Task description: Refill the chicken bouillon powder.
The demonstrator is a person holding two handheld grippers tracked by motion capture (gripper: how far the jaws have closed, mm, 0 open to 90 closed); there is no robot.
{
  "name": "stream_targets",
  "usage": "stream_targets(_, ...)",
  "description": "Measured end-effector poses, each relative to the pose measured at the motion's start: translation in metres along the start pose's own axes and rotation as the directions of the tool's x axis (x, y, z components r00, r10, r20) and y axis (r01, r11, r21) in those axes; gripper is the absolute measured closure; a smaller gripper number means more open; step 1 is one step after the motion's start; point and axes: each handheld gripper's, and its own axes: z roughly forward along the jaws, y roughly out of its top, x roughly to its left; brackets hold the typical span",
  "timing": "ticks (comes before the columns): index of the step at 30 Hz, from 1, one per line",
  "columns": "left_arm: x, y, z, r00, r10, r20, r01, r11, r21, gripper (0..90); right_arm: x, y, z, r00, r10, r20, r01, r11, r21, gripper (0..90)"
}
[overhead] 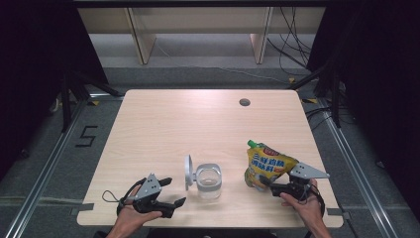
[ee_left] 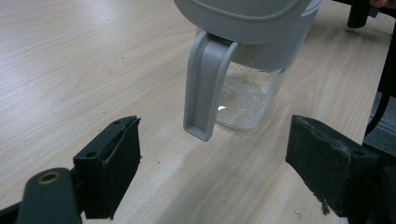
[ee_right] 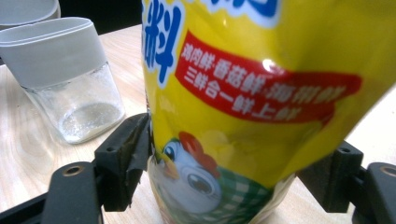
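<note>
A clear jar (overhead: 208, 184) with a grey collar stands near the table's front middle, its grey lid (overhead: 188, 172) flipped open to the left. A little pale powder lies in the jar (ee_right: 70, 79). My left gripper (overhead: 174, 191) is open just left of the jar. In the left gripper view its jaws stand wide apart (ee_left: 219, 172), and the lid's latch (ee_left: 205, 84) hangs ahead of them. A yellow seasoning pouch (overhead: 267, 166) with a green cap leans right of the jar. My right gripper (overhead: 267, 184) is shut on the pouch's (ee_right: 243, 93) lower part.
The wooden table (overhead: 198, 124) has a round cable hole (overhead: 244, 102) at the back right. Crumbs of powder dot the wood near the jar. Beyond the table stand shelf legs and floor cables, and metal rails run along both sides.
</note>
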Motion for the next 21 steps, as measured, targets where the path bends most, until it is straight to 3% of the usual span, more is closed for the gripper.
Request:
stream_targets(3, 0.0, 0.0, -0.001, 0.9999, 0.01, -0.009, -0.009, 0.9999, 0.007, 16.9, 0.0, 0.0, -0.001, 0.9998, -0.012, 0.018, 0.012, 1.0, 0.008, 28.0)
stream_targets(5, 0.002, 0.0, -0.001, 0.9996, 0.028, -0.006, -0.028, 0.9996, 0.008, 17.0, 0.006, 0.001, -0.002, 0.9977, 0.048, 0.047, -0.048, 0.999, 0.001, 29.4)
stream_targets(6, 0.0, 0.0, -0.001, 0.9999, -0.008, -0.013, 0.008, 0.9999, 0.007, 17.0, 0.011, 0.002, -0.004, 0.9946, 0.067, 0.079, -0.069, 0.997, 0.021, 29.7)
stream_targets(7, 0.0, 0.0, -0.001, 0.9999, -0.008, -0.013, 0.008, 0.9999, 0.007, 17.0, 0.011, 0.002, -0.004, 0.9946, 0.067, 0.079, -0.069, 0.997, 0.021, 29.7)
stream_targets(8, 0.001, 0.0, 0.0, 0.9999, -0.008, -0.006, 0.008, 1.0, -0.001, 17.0, 0.02, 0.004, -0.001, 0.9908, 0.057, 0.123, -0.057, 0.998, 0.0, 30.8)
stream_targets(9, 0.0, 0.0, 0.0, 0.9999, -0.009, -0.011, 0.009, 1.0, -0.001, 17.0, 0.022, 0.006, 0.0, 0.9901, 0.04, 0.135, -0.04, 0.999, -0.002, 31.2)
stream_targets(10, 0.0, 0.0, 0.0, 0.9999, -0.008, -0.009, 0.008, 1.0, -0.001, 17.0, 0.028, 0.007, -0.001, 0.9855, 0.071, 0.154, -0.073, 0.997, 0.008, 31.4)
stream_targets(11, 0.0, 0.0, 0.0, 0.9999, -0.008, -0.012, 0.008, 1.0, 0.001, 17.0, 0.028, 0.007, 0.001, 0.9843, 0.045, 0.17, -0.046, 0.999, 0.0, 31.6)
stream_targets(14, 0.002, 0.0, 0.0, 0.9997, 0.023, -0.01, -0.022, 0.9997, 0.004, 17.0, 0.041, 0.008, 0.002, 0.9687, 0.089, 0.232, -0.092, 0.996, 0.003, 31.7)
stream_targets(15, 0.002, 0.0, 0.0, 0.9998, 0.018, -0.01, -0.018, 0.9998, 0.002, 17.0, 0.043, 0.008, 0.001, 0.9663, 0.106, 0.234, -0.113, 0.993, 0.016, 31.6)
stream_targets(16, 0.002, 0.0, 0.0, 0.9999, 0.015, -0.005, -0.015, 0.9999, 0.0, 17.0, 0.04, 0.008, 0.002, 0.9726, 0.065, 0.223, -0.067, 0.998, 0.003, 31.4)
stream_targets(17, 0.002, 0.0, 0.0, 0.9999, 0.015, -0.005, -0.015, 0.9999, 0.0, 17.0, 0.04, 0.008, 0.002, 0.9726, 0.065, 0.223, -0.067, 0.998, 0.003, 31.4)
stream_targets(19, 0.0, 0.0, -0.001, 0.9999, -0.003, -0.016, 0.003, 1.0, 0.007, 17.0, 0.032, 0.005, 0.001, 0.981, 0.062, 0.184, -0.055, 0.998, -0.043, 26.5)
stream_targets(20, 0.0, 0.0, -0.001, 0.9999, 0.003, -0.016, -0.003, 0.9999, 0.01, 17.0, 0.028, 0.004, 0.002, 0.9871, 0.077, 0.14, -0.067, 0.995, -0.076, 22.3)
stream_targets(21, 0.0, 0.0, -0.001, 1.0, -0.002, -0.005, 0.002, 1.0, 0.003, 17.0, 0.026, 0.003, 0.002, 0.9885, 0.06, 0.139, -0.05, 0.996, -0.074, 20.3)
